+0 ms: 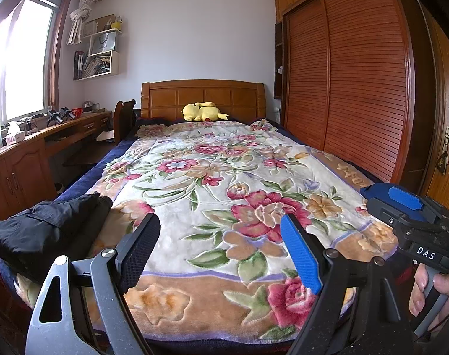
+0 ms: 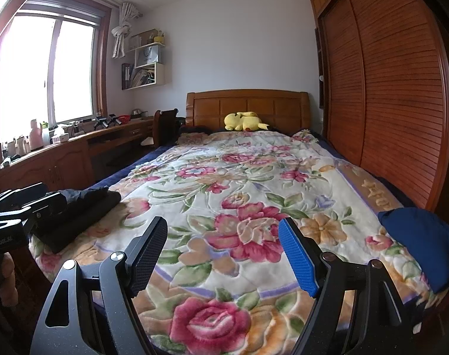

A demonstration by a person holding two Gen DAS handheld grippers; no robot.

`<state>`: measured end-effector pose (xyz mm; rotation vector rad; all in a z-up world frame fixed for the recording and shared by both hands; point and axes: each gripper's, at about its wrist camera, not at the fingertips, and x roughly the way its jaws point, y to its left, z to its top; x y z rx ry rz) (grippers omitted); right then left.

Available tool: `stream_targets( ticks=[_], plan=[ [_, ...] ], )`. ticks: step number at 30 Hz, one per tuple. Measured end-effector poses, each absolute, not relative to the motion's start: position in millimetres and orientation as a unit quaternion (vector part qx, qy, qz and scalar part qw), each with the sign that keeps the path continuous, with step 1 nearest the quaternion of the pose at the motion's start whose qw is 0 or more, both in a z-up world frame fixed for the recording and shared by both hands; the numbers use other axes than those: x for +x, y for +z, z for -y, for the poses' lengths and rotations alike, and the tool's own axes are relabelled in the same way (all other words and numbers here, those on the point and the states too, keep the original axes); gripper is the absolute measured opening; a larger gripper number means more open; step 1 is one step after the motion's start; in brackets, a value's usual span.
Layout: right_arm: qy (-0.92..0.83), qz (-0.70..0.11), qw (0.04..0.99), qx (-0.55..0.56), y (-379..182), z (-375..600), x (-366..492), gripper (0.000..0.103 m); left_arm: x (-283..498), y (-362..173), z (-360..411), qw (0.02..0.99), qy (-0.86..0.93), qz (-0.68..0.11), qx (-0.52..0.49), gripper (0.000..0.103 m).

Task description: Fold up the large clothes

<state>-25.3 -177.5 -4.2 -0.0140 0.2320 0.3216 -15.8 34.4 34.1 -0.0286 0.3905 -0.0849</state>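
A black garment (image 1: 47,224) lies bunched at the near left corner of the bed; it also shows in the right wrist view (image 2: 85,207). A dark blue garment (image 2: 422,242) lies at the near right corner. My left gripper (image 1: 221,245) is open and empty above the foot of the floral blanket (image 1: 212,177), right of the black garment. My right gripper (image 2: 223,251) is open and empty above the blanket (image 2: 239,183), left of the blue garment. The right gripper's body (image 1: 416,224) shows at the right in the left wrist view.
A yellow plush toy (image 1: 202,111) lies by the wooden headboard (image 1: 203,94). A slatted wardrobe (image 1: 342,82) runs along the bed's right side. A wooden desk (image 1: 32,148) with small items and a chair (image 1: 123,118) stand at the left under the window.
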Motion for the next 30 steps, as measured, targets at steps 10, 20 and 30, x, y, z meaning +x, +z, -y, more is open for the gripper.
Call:
stream_targets(
  ticks=[10, 20, 30],
  plan=[
    [0.161, -0.115, 0.98, -0.005, -4.0, 178.3, -24.7, 0.079, -15.8, 34.2, -33.4, 0.98, -0.042, -0.194, -0.015, 0.084],
    [0.16, -0.115, 0.98, -0.001, -5.4, 178.3, -22.7, 0.08, -16.2, 34.3, -32.8, 0.98, -0.042, -0.194, -0.013, 0.084],
    [0.158, -0.118, 0.98, 0.004, -8.6, 179.7, -19.8, 0.08, -16.6, 34.1, -31.8, 0.98, -0.041, -0.194, -0.014, 0.084]
  ],
)
